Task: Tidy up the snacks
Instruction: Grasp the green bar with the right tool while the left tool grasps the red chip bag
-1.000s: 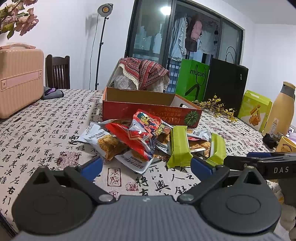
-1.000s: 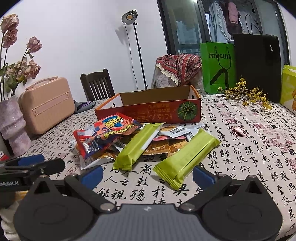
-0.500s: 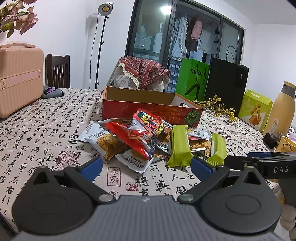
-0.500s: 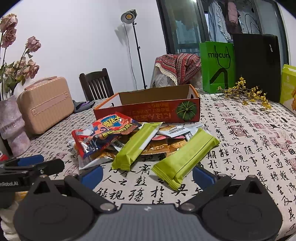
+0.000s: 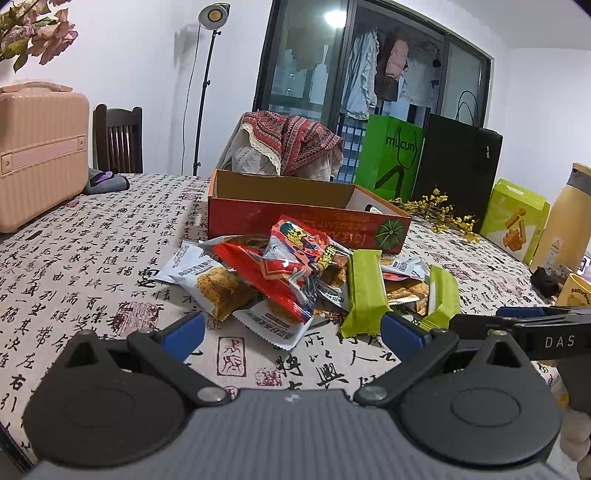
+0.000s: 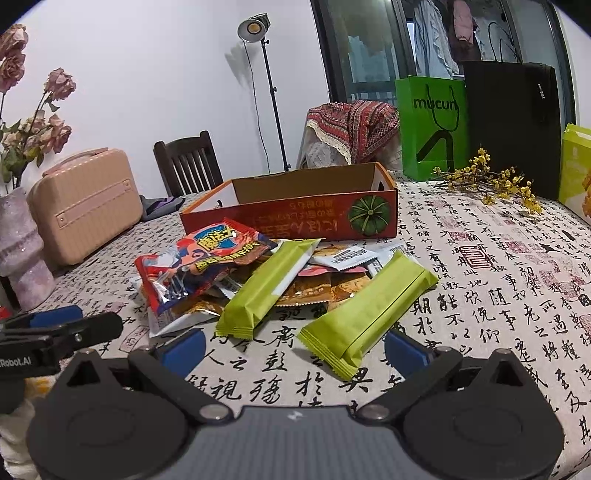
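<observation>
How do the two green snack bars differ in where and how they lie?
The nearer green bar lies flat on the tablecloth, apart at the pile's right edge; the farther green bar leans on the pile, beside the red packet. The farther one shows a white strip. Both are sealed, lime green and angled alike.

i see both views evenly bright under indoor light, sharp across the middle. a lit floor lamp [image 5: 213, 14] glows by the white wall and throws its shadow there; a ceiling light glares in the dark window [image 5: 334, 16]. foil on the red snack bag [image 5: 291, 266] glints. fisheye bends the edges and corners go black.
</observation>
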